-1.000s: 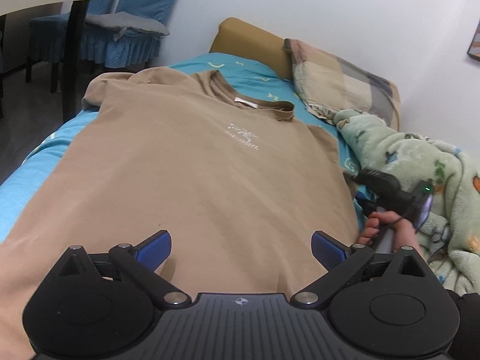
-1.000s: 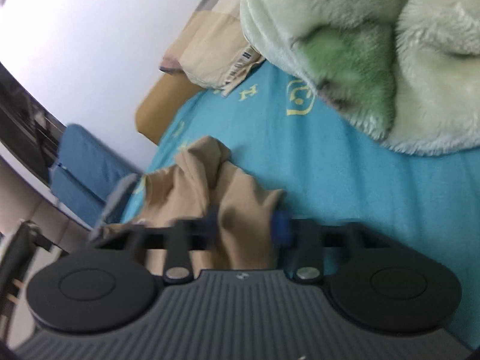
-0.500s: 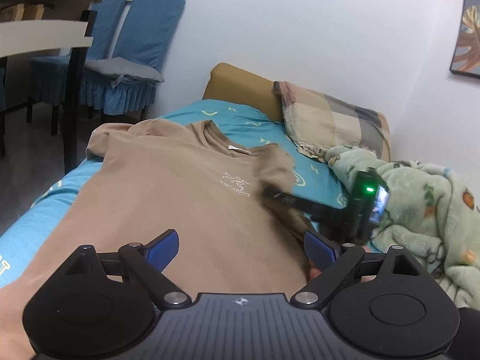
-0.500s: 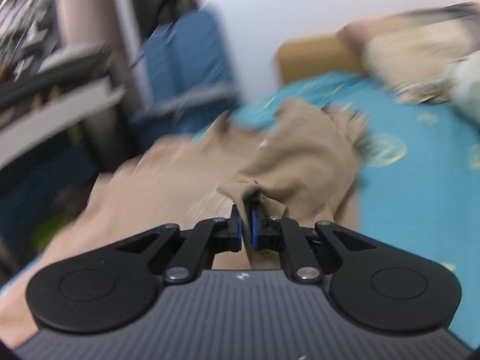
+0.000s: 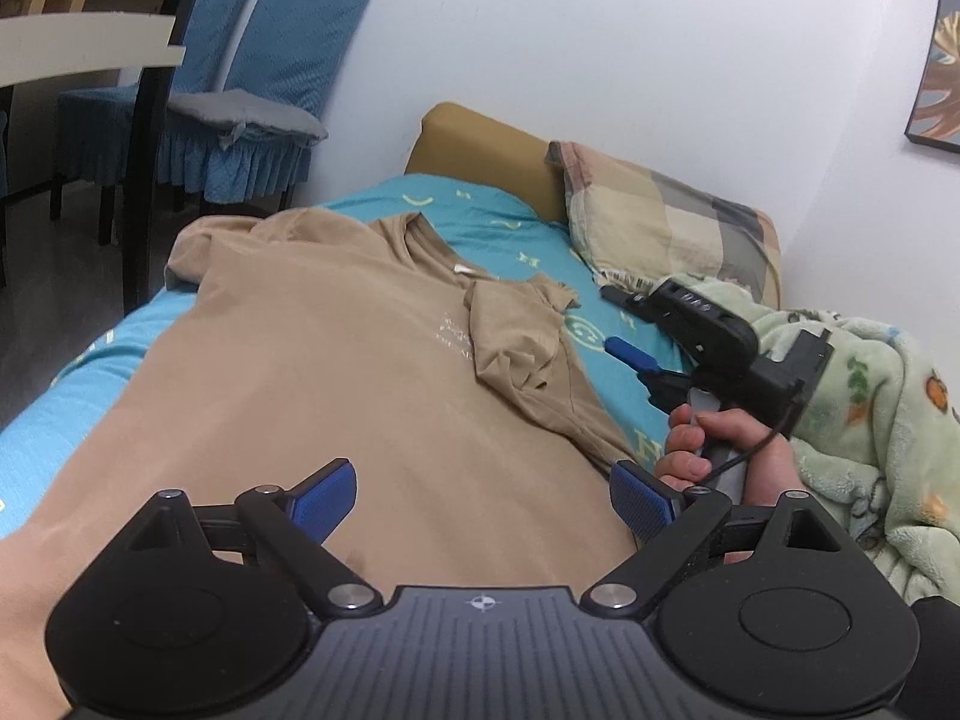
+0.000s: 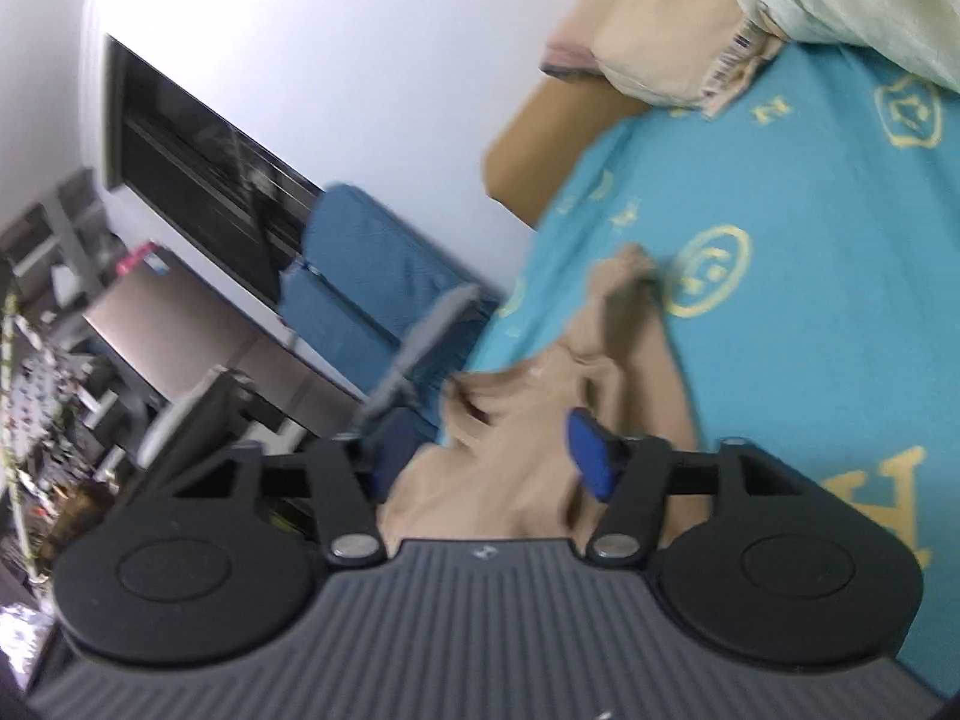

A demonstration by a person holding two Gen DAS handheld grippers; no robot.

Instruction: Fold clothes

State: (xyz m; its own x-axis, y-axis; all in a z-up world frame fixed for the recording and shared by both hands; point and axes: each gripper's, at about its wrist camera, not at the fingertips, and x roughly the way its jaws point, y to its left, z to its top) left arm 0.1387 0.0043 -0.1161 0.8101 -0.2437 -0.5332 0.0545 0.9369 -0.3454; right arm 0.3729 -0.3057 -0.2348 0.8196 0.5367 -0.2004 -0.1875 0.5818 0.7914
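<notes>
A tan T-shirt [image 5: 336, 372] lies flat, front up, on the blue bed sheet [image 5: 516, 228]. Its right sleeve [image 5: 516, 336] is folded inward onto the chest. My left gripper [image 5: 483, 498] is open and empty, low over the shirt's lower part. My right gripper [image 5: 624, 324] is open and empty, held by a hand just right of the folded sleeve. In the right wrist view the right gripper [image 6: 486, 462] is open over the tan shirt [image 6: 522, 438], holding nothing.
A plaid pillow [image 5: 666, 222] and a green fleece blanket [image 5: 870, 408] lie at the right of the bed. Blue-covered chairs [image 5: 258, 78] and a dark table leg [image 5: 144, 180] stand left of the bed. A white wall [image 5: 600, 48] is behind.
My right gripper carried the right sleeve inward onto the chest, then opened and let it go. It has drawn back to the right. My left gripper stayed open.
</notes>
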